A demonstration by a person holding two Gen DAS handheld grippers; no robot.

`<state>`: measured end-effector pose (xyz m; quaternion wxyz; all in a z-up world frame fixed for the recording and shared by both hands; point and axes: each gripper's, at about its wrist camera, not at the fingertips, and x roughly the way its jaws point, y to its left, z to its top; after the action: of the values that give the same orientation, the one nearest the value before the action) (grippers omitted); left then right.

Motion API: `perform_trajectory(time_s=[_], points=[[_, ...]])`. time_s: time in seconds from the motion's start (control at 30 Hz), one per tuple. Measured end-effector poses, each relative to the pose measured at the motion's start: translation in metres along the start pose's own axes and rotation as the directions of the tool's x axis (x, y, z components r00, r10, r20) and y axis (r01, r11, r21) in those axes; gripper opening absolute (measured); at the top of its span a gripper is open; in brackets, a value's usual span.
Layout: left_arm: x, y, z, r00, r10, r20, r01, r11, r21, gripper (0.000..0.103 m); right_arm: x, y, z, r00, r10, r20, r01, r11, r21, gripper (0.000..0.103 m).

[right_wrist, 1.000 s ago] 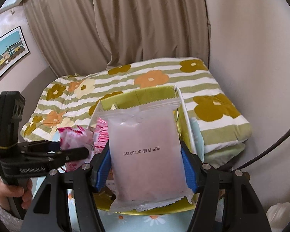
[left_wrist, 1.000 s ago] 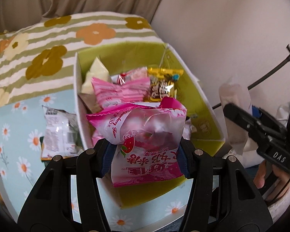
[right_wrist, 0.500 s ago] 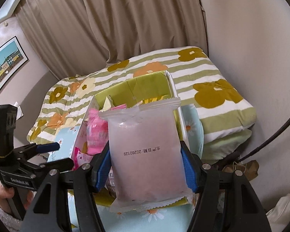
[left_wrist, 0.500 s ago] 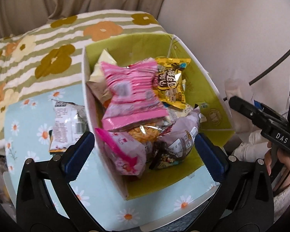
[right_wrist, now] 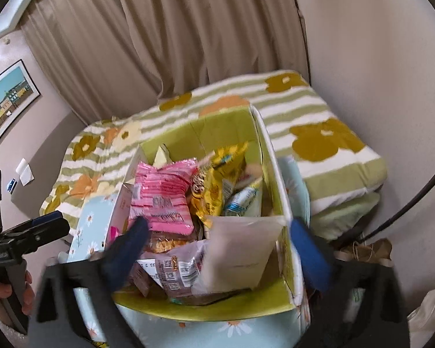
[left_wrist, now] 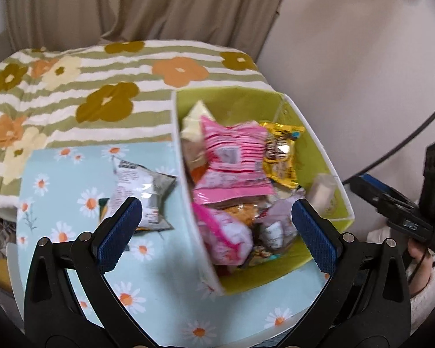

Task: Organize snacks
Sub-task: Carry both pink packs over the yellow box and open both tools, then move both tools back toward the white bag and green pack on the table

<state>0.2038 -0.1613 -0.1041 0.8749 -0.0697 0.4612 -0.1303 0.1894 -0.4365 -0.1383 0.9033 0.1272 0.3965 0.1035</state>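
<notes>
On the daisy-print surface (left_wrist: 165, 287) stands a green box (left_wrist: 319, 150) with white outer walls, filled with snack packets. Left tongs (left_wrist: 217, 217) are spread wide with nothing between the blue pads; one pad sits over the surface, the other over the box's near right corner. Right tongs (right_wrist: 217, 232) are likewise wide open and empty, blurred, straddling the near end of the box. A pale pink pouch (right_wrist: 240, 249) stands tilted inside the box at its near right corner, against the right wall, apart from both pads. A pink packet (left_wrist: 235, 159) lies on top of the pile near the middle, with a yellow packet (left_wrist: 281, 153) just beside it to the right. Lower in the pile are a pink-and-white bag (left_wrist: 226, 235) and an orange-filled clear bag (left_wrist: 240, 211). One silver packet (left_wrist: 142, 191) lies on the surface outside the box, just beside its left wall. Behind the surface is a bed with a striped flower blanket (left_wrist: 101, 87).
</notes>
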Motion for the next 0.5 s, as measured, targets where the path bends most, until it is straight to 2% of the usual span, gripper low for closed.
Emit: perform_trajectory(time_s=[0.17,0.27,0.5], points=[[-0.001,0.019,-0.008,0.999,0.036,-0.018,-0.037,0.998,-0.047,0.103,0.001,-0.01,-0.005,1.0,0.024,-0.001,-0.024,1.0,0.018,0.102],[-0.002,0.032,-0.014,0.997,0.071,-0.031,-0.073,0.995,-0.068,0.103,0.005,-0.01,-0.008,0.998,0.047,-0.032,-0.046,0.999,0.027,0.102],[-0.016,0.061,-0.026,0.993,0.115,-0.039,-0.119,0.985,-0.122,0.103,0.003,0.006,-0.005,0.998,0.06,-0.017,-0.06,0.997,-0.042,0.102]])
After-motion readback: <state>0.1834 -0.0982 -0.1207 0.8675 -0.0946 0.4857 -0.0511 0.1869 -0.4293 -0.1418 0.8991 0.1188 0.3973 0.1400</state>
